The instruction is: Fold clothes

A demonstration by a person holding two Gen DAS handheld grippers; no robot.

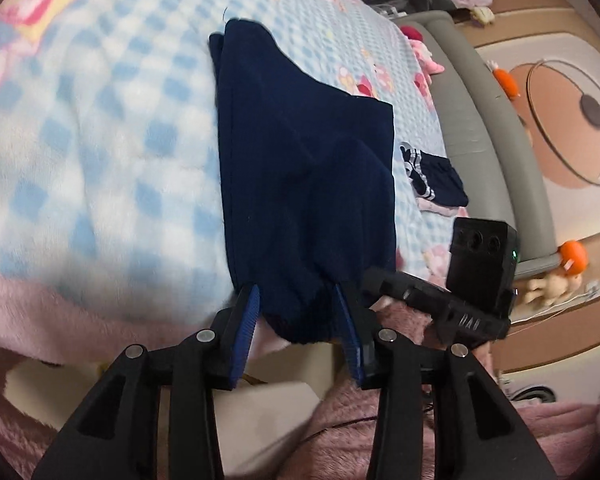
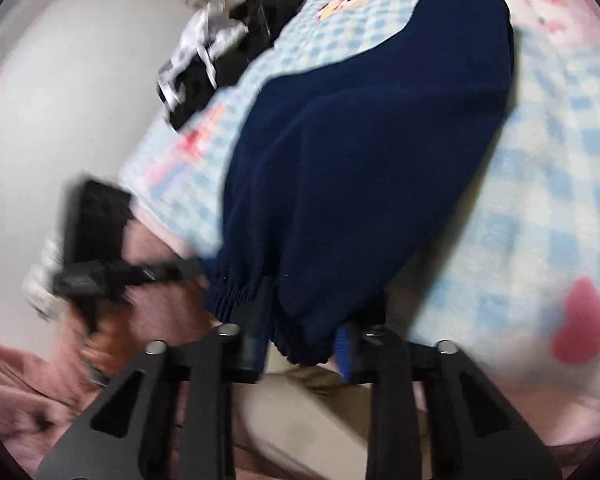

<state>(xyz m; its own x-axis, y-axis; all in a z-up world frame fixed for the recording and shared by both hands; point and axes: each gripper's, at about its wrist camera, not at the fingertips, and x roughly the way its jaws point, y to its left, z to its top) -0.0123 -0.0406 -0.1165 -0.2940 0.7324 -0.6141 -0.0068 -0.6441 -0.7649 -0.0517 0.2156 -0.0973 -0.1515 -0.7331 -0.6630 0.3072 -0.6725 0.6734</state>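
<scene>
A navy fleece garment [image 1: 300, 160] lies lengthwise on the blue-and-white checked blanket [image 1: 100, 120], with part of it doubled over itself. Its near end hangs past the bed edge. My left gripper [image 1: 296, 312] is shut on that bunched end, and the thick fabric fills the gap between the blue pads [image 1: 248, 320]. In the right wrist view the same garment [image 2: 360, 140] runs away from me. My right gripper [image 2: 304, 336] is shut on its gathered elastic hem [image 2: 236, 300]. Each gripper shows beside the other: the right one [image 1: 384, 280] and the blurred left one [image 2: 172, 270].
A small navy piece with white stripes [image 1: 432, 176] lies right of the garment, near the grey bed frame [image 1: 480, 140]. A black-and-white clothes pile [image 2: 220, 52] sits at the far bed edge by a white wall [image 2: 60, 80]. Pink fleece [image 1: 60, 320] borders the near edge.
</scene>
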